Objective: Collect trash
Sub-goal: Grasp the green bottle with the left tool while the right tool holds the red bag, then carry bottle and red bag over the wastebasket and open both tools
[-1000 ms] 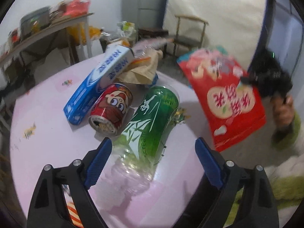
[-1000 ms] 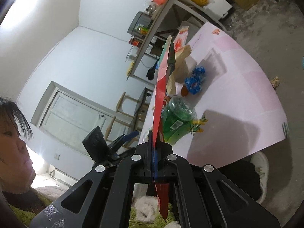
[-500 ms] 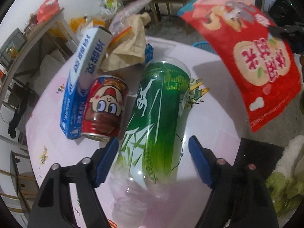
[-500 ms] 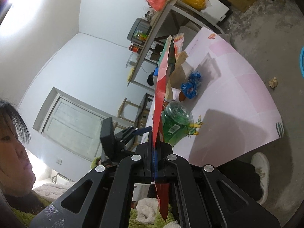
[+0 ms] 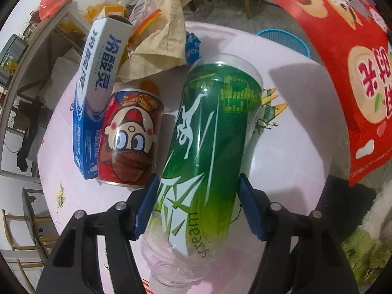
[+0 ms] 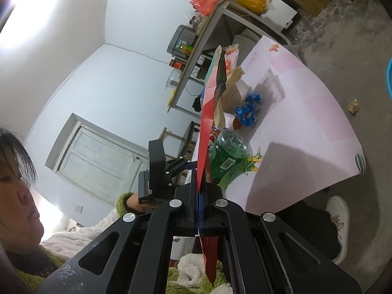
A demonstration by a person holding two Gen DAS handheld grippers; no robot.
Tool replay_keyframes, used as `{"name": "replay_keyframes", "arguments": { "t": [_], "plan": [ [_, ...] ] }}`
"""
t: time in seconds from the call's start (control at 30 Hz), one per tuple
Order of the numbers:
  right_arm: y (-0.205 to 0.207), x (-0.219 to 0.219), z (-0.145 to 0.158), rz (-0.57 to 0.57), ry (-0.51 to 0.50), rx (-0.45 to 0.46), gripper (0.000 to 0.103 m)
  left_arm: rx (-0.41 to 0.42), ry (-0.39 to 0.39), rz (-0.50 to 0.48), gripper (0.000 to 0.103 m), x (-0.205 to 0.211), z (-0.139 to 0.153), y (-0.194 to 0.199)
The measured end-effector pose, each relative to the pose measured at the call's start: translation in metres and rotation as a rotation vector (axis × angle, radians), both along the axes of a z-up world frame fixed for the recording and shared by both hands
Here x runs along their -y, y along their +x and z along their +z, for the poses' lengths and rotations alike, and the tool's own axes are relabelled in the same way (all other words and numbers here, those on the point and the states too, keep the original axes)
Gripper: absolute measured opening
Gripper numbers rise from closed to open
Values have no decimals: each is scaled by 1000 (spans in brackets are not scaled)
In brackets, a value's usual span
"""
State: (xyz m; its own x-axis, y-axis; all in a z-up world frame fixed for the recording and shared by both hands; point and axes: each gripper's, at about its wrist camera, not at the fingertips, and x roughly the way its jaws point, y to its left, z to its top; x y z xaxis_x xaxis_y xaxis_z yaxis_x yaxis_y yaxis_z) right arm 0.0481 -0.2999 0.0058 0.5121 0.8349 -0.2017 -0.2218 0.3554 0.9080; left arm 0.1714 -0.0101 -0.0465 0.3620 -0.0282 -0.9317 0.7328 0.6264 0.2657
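Note:
A green plastic bottle (image 5: 208,147) lies on the pink table (image 5: 289,152). My left gripper (image 5: 198,205) straddles its lower part, a blue pad against each side. The bottle also shows in the right wrist view (image 6: 230,156). A red can with a cartoon face (image 5: 129,139) lies just left of the bottle, and a blue and white box (image 5: 98,85) leans beside it. My right gripper (image 6: 202,196) is shut on a red snack bag (image 6: 208,127), held edge-on off the table's near side; the bag shows at the right in the left wrist view (image 5: 350,73).
A crumpled tan paper bag (image 5: 161,46) and a blue wrapper (image 5: 192,46) lie behind the bottle. A blue basket (image 5: 284,39) stands on the floor beyond the table. A shelf with bags (image 6: 220,7) and chairs stand further off.
My left gripper has moved forward over the green bottle and narrowed until its pads touch both sides. My right gripper keeps holding the red bag, almost still.

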Motion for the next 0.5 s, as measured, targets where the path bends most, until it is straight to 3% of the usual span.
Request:
{"name": "replay_keyframes", "arguments": {
  "t": [0.2, 0.5],
  "plan": [
    [-4, 4, -1, -10, 7, 6, 0, -16, -62, 42, 60, -2, 7, 0],
    [-7, 8, 1, -24, 14, 22, 0, -69, -283, 154, 58, -22, 29, -9]
  ]
}}
